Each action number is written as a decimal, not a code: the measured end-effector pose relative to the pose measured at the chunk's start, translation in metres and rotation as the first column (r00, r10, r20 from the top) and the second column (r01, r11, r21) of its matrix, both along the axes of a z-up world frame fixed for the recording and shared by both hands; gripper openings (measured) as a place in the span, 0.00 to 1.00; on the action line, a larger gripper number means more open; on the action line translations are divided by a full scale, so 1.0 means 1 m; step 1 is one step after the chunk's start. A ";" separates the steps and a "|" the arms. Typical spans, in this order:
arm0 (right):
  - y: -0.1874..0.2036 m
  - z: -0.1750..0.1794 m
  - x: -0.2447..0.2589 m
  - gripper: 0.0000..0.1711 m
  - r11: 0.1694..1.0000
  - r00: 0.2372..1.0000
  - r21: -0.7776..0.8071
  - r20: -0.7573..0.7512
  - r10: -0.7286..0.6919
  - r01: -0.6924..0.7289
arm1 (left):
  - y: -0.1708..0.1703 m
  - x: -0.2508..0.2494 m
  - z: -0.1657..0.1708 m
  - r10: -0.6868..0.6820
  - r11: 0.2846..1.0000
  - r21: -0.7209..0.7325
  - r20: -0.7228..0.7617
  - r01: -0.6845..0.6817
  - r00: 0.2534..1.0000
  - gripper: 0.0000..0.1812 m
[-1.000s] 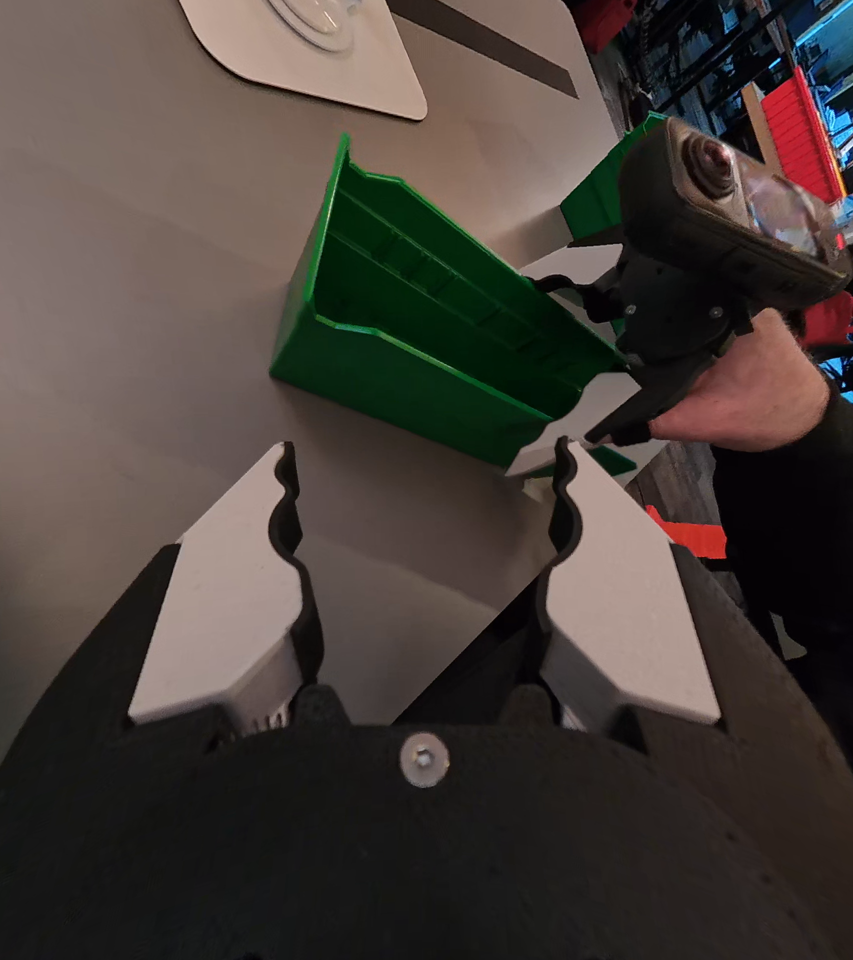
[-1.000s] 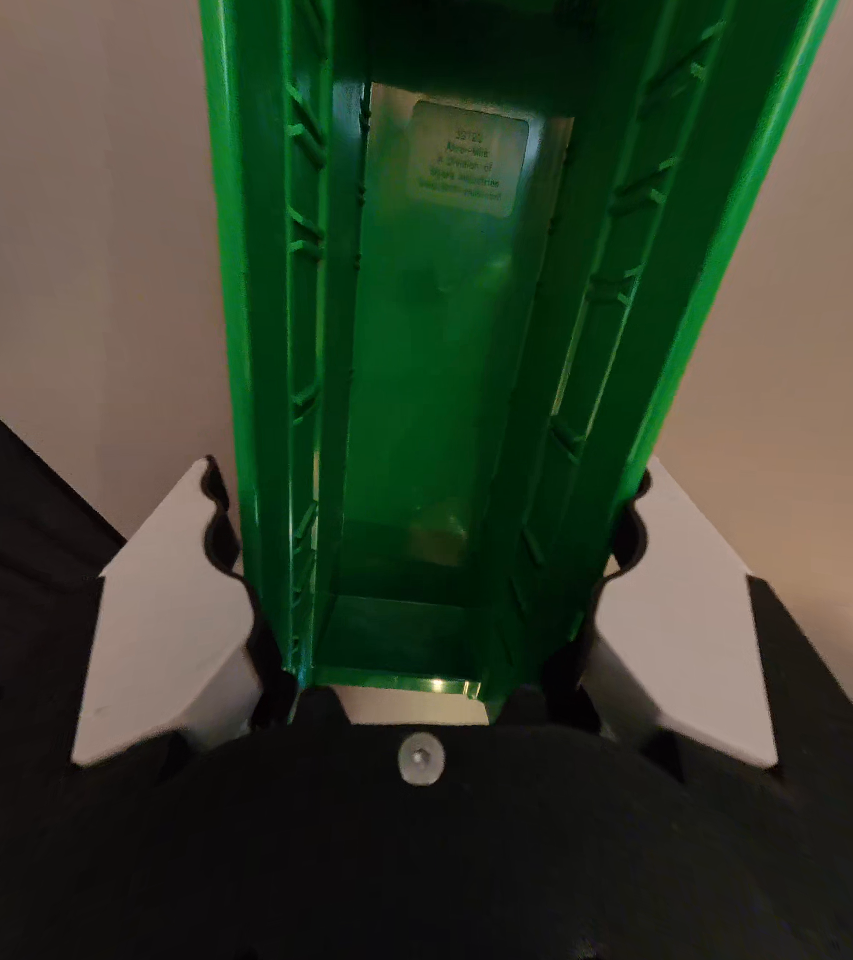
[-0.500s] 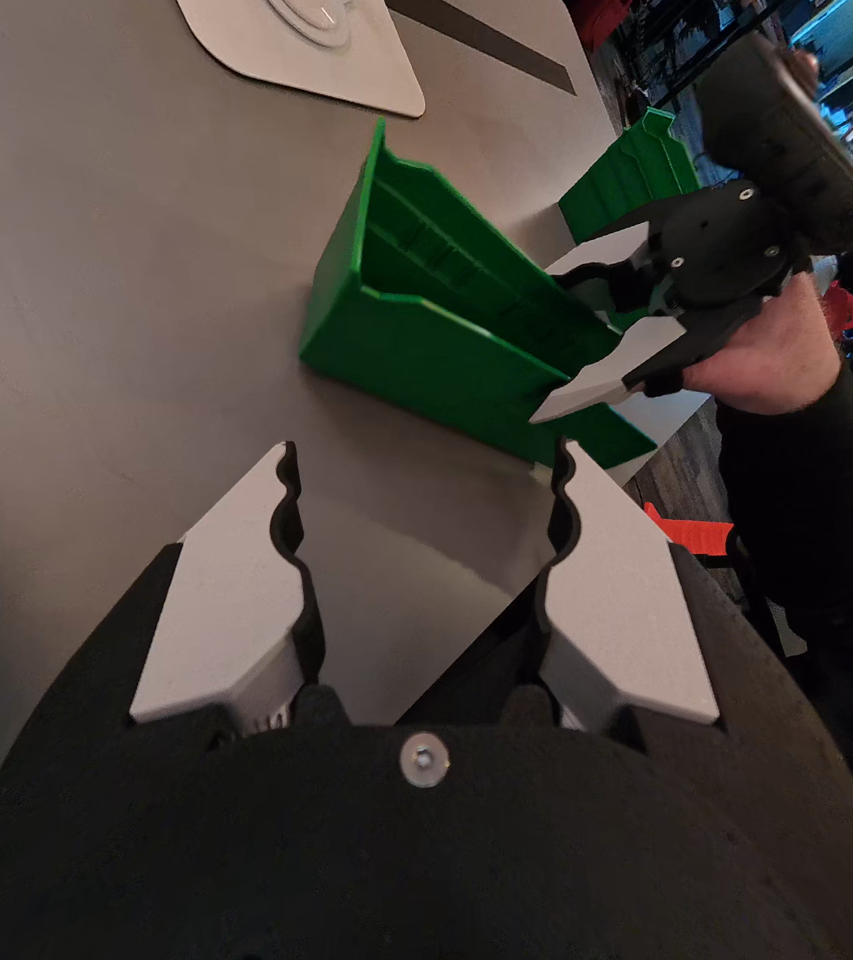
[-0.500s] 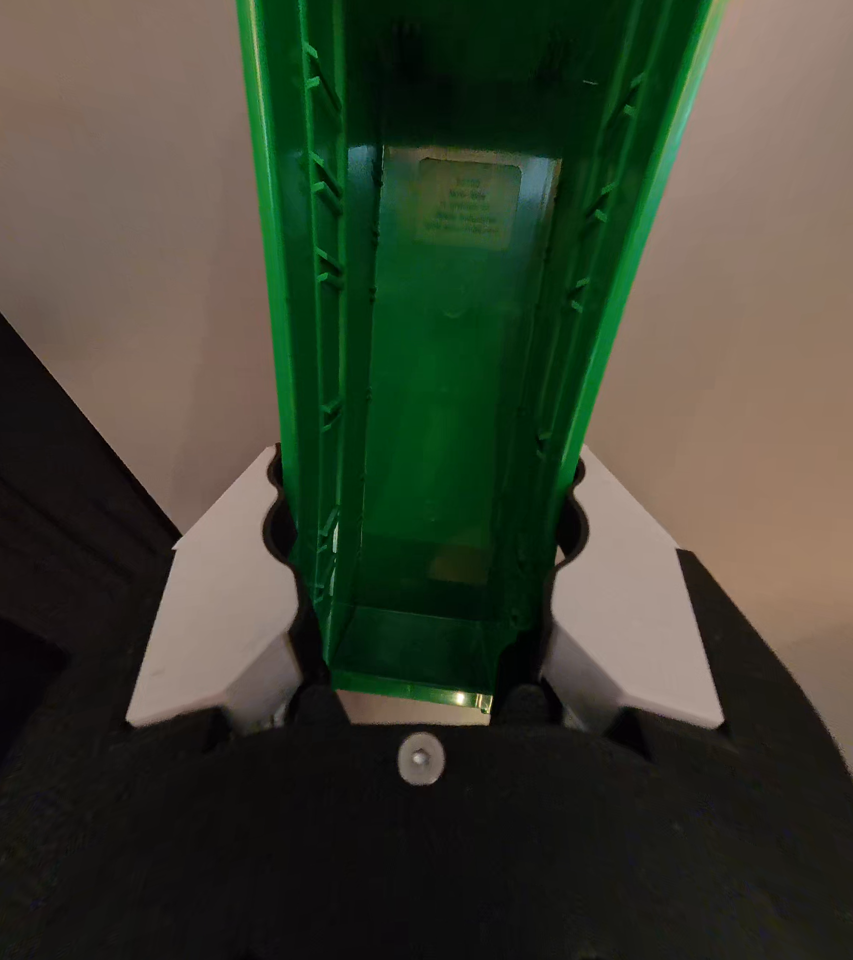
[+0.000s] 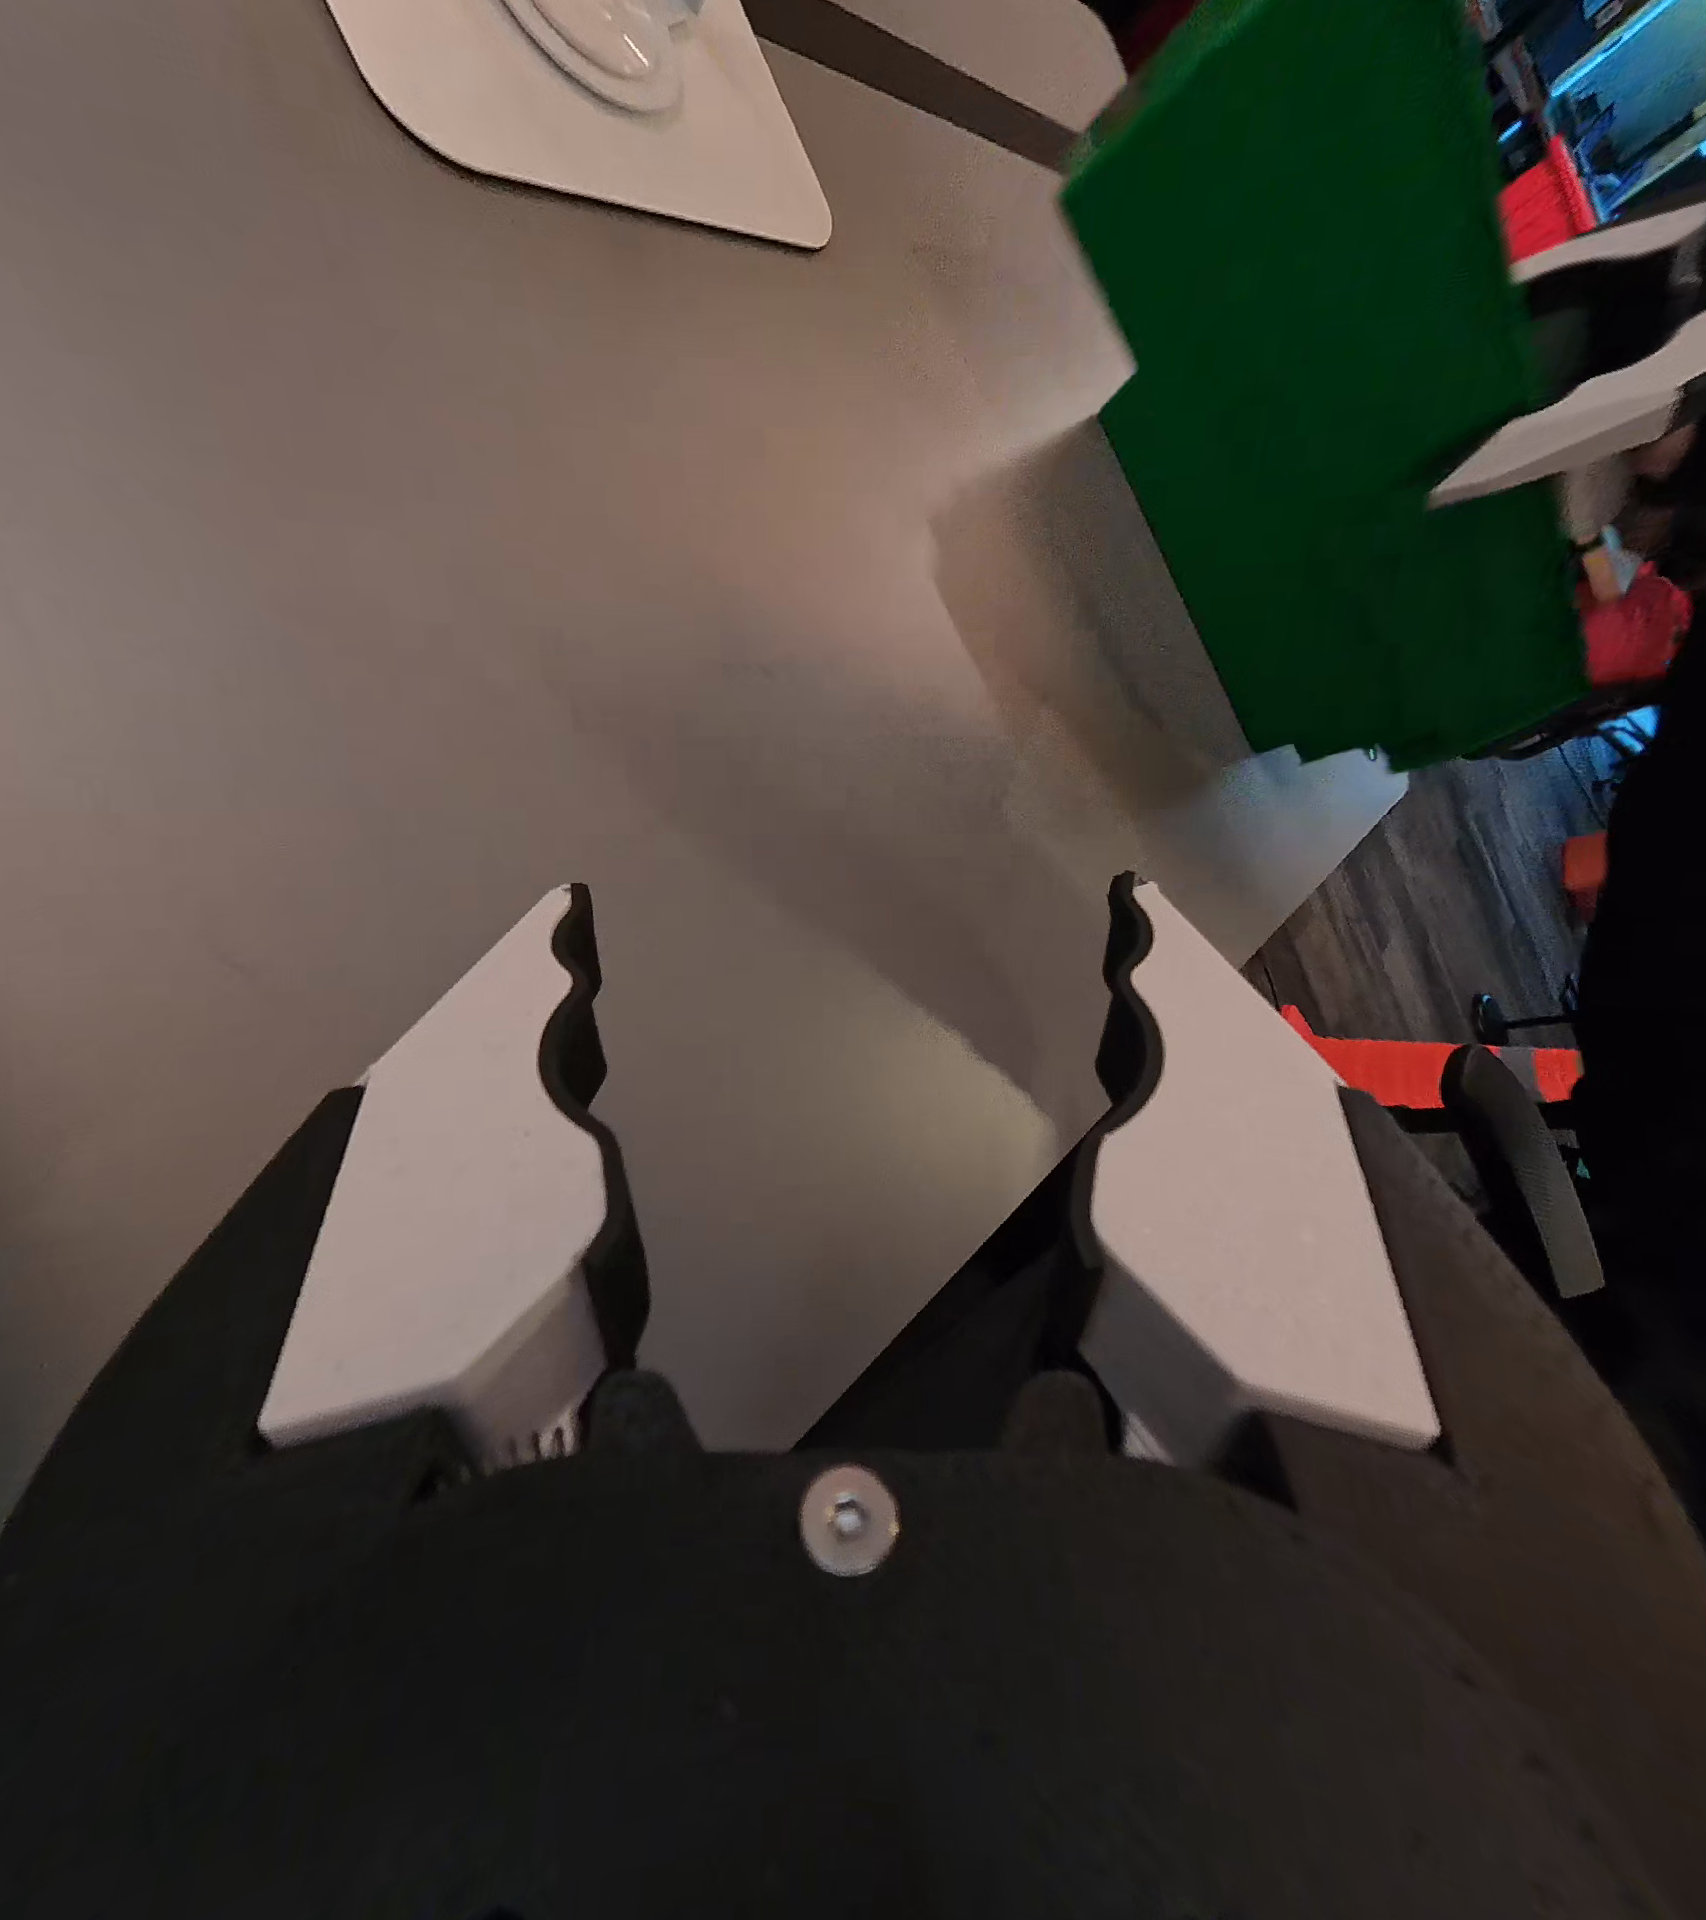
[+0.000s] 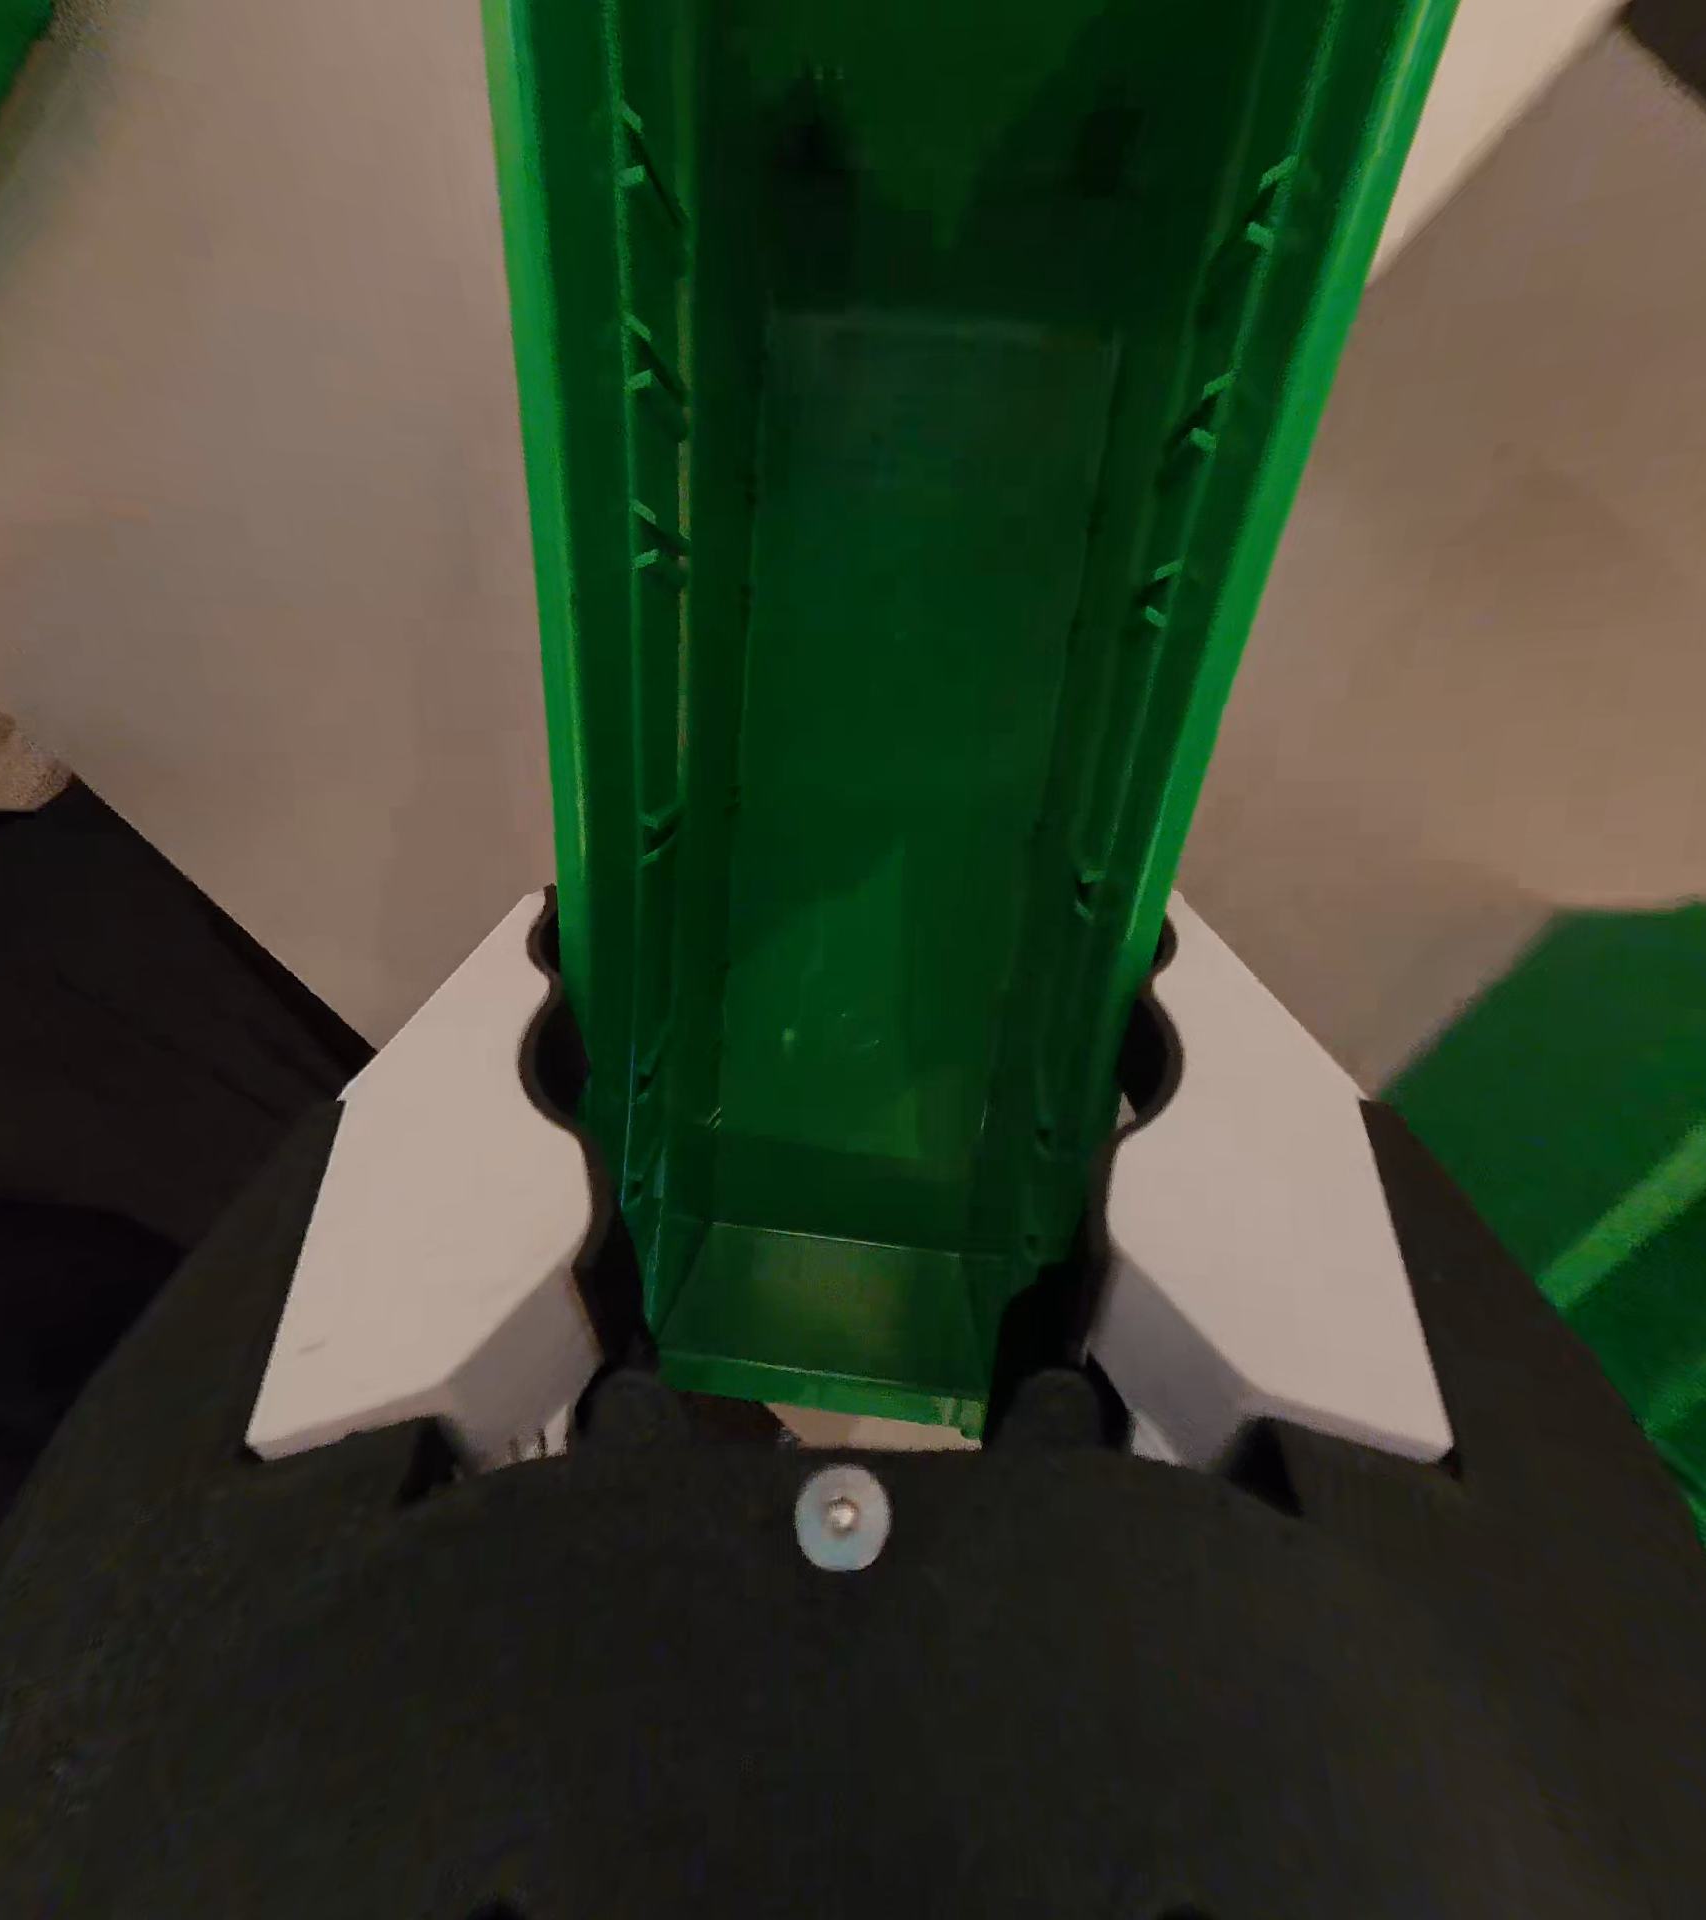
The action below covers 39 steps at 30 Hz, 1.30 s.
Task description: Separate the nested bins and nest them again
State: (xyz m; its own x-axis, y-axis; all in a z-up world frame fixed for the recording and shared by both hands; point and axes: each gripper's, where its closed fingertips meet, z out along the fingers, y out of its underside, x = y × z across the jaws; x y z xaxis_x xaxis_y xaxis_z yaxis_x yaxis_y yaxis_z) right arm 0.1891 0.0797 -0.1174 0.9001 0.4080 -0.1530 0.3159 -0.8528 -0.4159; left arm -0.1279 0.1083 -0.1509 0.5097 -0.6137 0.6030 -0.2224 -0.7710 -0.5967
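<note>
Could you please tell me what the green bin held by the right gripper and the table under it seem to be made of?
Green bin: it looks like moulded plastic with a slightly glossy finish, judging by the thin walls, moulded ribs along the inside and soft reflections on the floor. Table: a smooth, matt, pale grey-beige top, probably laminate or coated board, since it shows even colour with no grain; the core cannot be told.

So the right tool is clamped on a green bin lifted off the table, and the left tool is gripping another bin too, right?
Not quite. The right tool is shut on the raised green bin, but the left tool is open and empty, with only bare table between its fingers. The left wrist view shows this.
</note>
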 end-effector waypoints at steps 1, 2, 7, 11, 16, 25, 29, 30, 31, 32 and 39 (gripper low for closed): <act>-0.004 0.013 0.021 0.61 0.999 0.999 0.012 0.010 -0.034 0.034 | 0.000 0.000 0.001 -0.001 1.000 0.000 0.004 0.001 1.000 0.53; -0.010 0.025 0.042 0.61 0.997 0.997 0.024 0.022 -0.068 0.068 | 0.000 0.000 0.001 -0.001 1.000 0.001 0.005 0.001 1.000 0.53; -0.041 0.056 0.150 0.63 0.964 0.959 0.043 0.101 -0.264 0.261 | 0.001 0.002 -0.001 -0.001 1.000 -0.004 0.004 0.001 1.000 0.53; -0.064 0.043 0.210 0.64 0.922 0.911 0.009 0.147 -0.385 0.388 | -0.002 0.005 -0.005 -0.011 1.000 -0.008 -0.009 0.011 1.000 0.53; -0.075 0.010 0.228 0.64 0.894 0.892 -0.062 0.123 -0.434 0.444 | -0.003 0.007 -0.008 -0.013 1.000 -0.014 -0.017 0.012 1.000 0.53; -0.063 -0.037 0.232 0.68 0.861 0.867 -0.132 0.164 -0.470 0.492 | -0.005 0.010 -0.014 -0.025 0.999 -0.022 -0.031 0.024 0.999 0.53; -0.063 -0.057 0.234 0.73 0.855 0.866 -0.153 0.171 -0.470 0.495 | -0.003 0.006 -0.013 -0.016 1.000 -0.016 -0.030 0.015 0.999 0.53; -0.064 -0.060 0.235 0.74 0.856 0.867 -0.155 0.172 -0.468 0.493 | -0.002 0.005 -0.012 -0.013 1.000 -0.012 -0.029 0.012 1.000 0.53; -0.063 -0.061 0.235 0.75 0.858 0.867 -0.150 0.171 -0.468 0.492 | -0.001 0.004 -0.011 -0.010 1.000 -0.006 -0.027 0.010 1.000 0.54; -0.063 -0.062 0.236 0.76 0.860 0.868 -0.143 0.169 -0.467 0.490 | 0.001 0.003 -0.009 -0.006 1.000 0.003 -0.025 0.007 1.000 0.54; -0.061 -0.059 0.243 0.86 0.871 0.865 -0.095 0.212 -0.456 0.482 | 0.007 -0.015 0.009 0.019 0.995 0.099 -0.086 -0.010 0.996 0.60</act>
